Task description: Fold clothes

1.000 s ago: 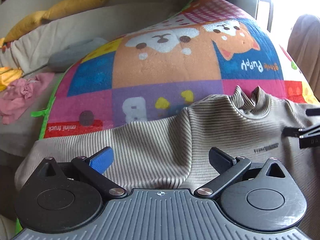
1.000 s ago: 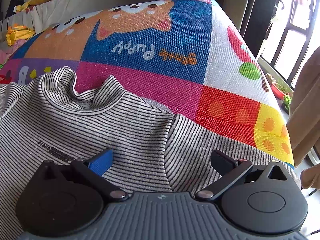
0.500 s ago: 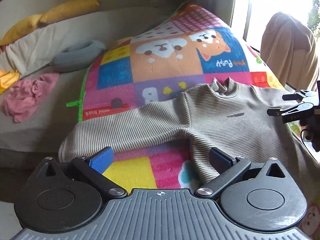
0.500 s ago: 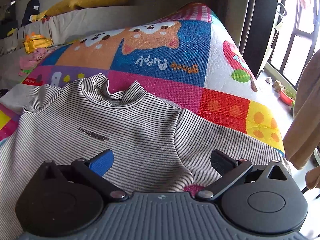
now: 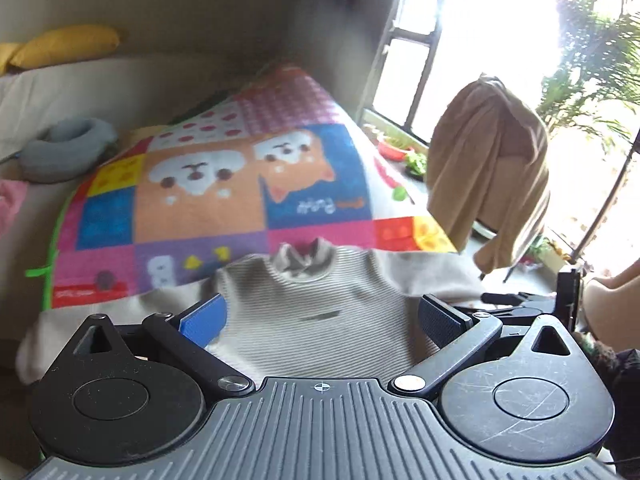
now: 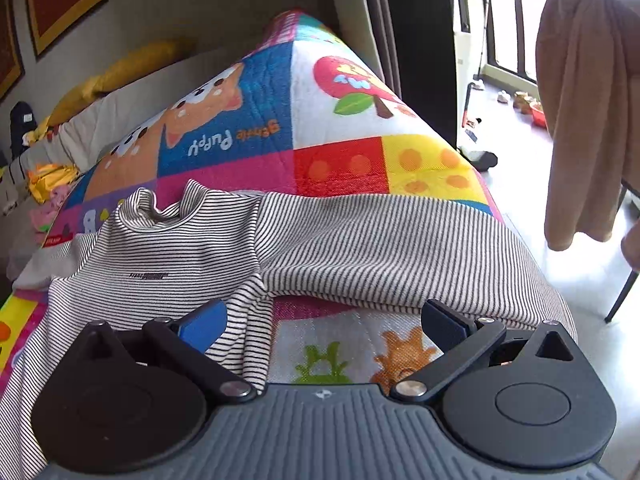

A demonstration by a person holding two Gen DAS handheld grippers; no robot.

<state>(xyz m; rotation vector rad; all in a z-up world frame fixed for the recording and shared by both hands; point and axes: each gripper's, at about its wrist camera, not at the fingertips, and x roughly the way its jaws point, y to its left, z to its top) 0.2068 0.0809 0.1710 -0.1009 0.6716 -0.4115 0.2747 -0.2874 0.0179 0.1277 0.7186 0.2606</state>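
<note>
A striped long-sleeved top lies flat on a colourful patchwork mat, collar away from me and sleeves spread to both sides. My left gripper hangs open above the top's chest, holding nothing. My right gripper is open too, over the armpit where the right sleeve meets the body. Part of the right gripper shows at the right edge of the left wrist view, with a hand behind it.
A brown cloth drapes over a chair by the window. A grey neck pillow, yellow cushions and pink and yellow clothes lie left of the mat. The mat's right edge drops to the floor.
Both grippers have pulled back and up from the top, so more of the mat and room shows. The left view has swung right toward the window. Both stay open.
</note>
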